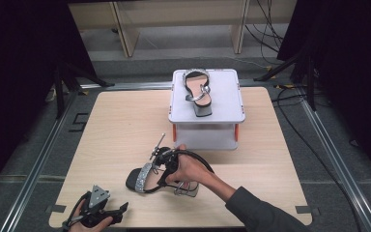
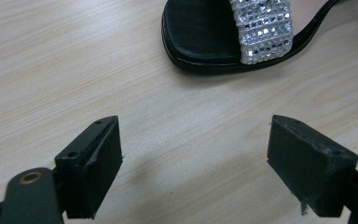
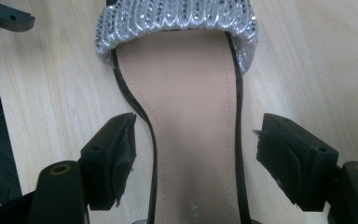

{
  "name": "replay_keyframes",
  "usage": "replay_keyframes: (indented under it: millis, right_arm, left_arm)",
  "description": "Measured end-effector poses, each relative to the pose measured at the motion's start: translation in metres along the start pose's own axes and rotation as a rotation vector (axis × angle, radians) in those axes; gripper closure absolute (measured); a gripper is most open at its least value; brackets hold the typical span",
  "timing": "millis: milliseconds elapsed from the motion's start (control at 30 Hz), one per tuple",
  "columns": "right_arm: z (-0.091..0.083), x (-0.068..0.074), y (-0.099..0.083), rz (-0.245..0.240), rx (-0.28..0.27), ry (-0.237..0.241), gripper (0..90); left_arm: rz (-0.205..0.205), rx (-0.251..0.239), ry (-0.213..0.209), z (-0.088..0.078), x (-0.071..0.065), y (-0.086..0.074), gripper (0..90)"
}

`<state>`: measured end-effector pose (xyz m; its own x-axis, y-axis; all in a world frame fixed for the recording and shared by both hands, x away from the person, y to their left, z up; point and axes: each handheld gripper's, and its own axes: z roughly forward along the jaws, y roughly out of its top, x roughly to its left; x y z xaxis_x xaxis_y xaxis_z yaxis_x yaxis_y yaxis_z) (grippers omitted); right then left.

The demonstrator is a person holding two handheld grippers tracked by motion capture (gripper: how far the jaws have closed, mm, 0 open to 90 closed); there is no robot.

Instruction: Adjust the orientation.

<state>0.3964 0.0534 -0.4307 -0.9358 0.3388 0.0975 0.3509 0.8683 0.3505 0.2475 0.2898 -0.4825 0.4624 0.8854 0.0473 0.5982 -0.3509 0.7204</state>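
Note:
A black heeled sandal [image 1: 142,178] with a silver rhinestone strap lies on the wooden table, near the front. My right gripper [image 1: 160,175] is open and straddles the sandal's narrow insole [image 3: 191,116]. There is a gap between each pad and the sole's edge. The strap [image 3: 177,21] lies just ahead of the jaws. My left gripper [image 1: 121,210] rests open at the table's front left corner with nothing between its jaws. In the left gripper view [image 2: 193,154] the sandal's toe [image 2: 205,32] lies a little ahead. A matching sandal [image 1: 198,92] stands on a white raised stand [image 1: 227,96].
The stand sits at the table's far middle on orange legs [image 1: 236,131]. Bare wood spreads to the left [image 1: 116,121] and right [image 1: 270,159] of the stand. Tripod legs [image 1: 60,92] and cables [image 1: 294,111] lie beyond the table's edges.

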Motion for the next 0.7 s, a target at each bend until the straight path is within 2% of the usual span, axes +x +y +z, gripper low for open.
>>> replay_keyframes:
  millis: [67, 100, 167, 267, 400, 433, 500, 533, 567, 600, 667, 700]
  right_arm:
    - [0.003, 0.001, -0.001, -0.006, 0.004, 0.015, 28.1]
    - [0.004, 0.000, -0.003, -0.013, 0.016, 0.005, 28.2]
    - [0.007, -0.001, -0.005, -0.020, 0.024, 0.004, 28.6]
    - [0.011, -0.002, -0.011, -0.030, 0.044, -0.001, 29.0]
    - [0.018, -0.002, -0.016, -0.038, 0.066, -0.001, 30.3]
    - [0.019, -0.002, -0.017, -0.049, 0.074, -0.005, 30.3]
    - [0.021, -0.001, -0.018, -0.049, 0.075, -0.016, 32.5]
    - [0.022, 0.001, -0.017, -0.052, 0.069, -0.021, 36.3]
    - [0.022, 0.000, -0.018, -0.062, 0.072, -0.028, 37.6]
    - [0.021, 0.000, -0.018, -0.059, 0.070, -0.022, 39.9]
    - [0.020, 0.002, -0.019, -0.054, 0.074, -0.023, 42.3]
    - [0.020, 0.005, -0.019, -0.034, 0.056, -0.011, 42.4]
  left_arm:
    - [-0.002, 0.001, 0.002, 0.000, 0.000, 0.000, 17.4]
    - [0.044, 0.010, 0.005, 0.000, 0.003, 0.001, 17.5]
    - [-0.008, -0.001, -0.001, 0.000, -0.001, 0.000, 17.4]
    - [0.001, 0.002, 0.003, 0.000, 0.000, 0.000, 17.5]
    - [-0.006, 0.001, 0.002, 0.000, -0.001, 0.000, 17.4]
    - [0.035, 0.010, 0.003, 0.000, 0.002, 0.001, 17.4]
    - [0.036, 0.015, 0.011, 0.000, 0.002, 0.001, 17.5]
    - [0.040, 0.014, 0.009, 0.000, 0.003, 0.001, 17.4]
    - [0.005, 0.005, 0.008, 0.000, 0.000, 0.000, 17.5]
    - [-0.008, -0.003, -0.001, 0.001, -0.001, 0.000, 17.5]
    - [-0.007, 0.000, 0.002, 0.000, 0.000, 0.000, 17.4]
    - [-0.004, -0.001, 0.002, 0.000, 0.000, 0.000, 17.4]
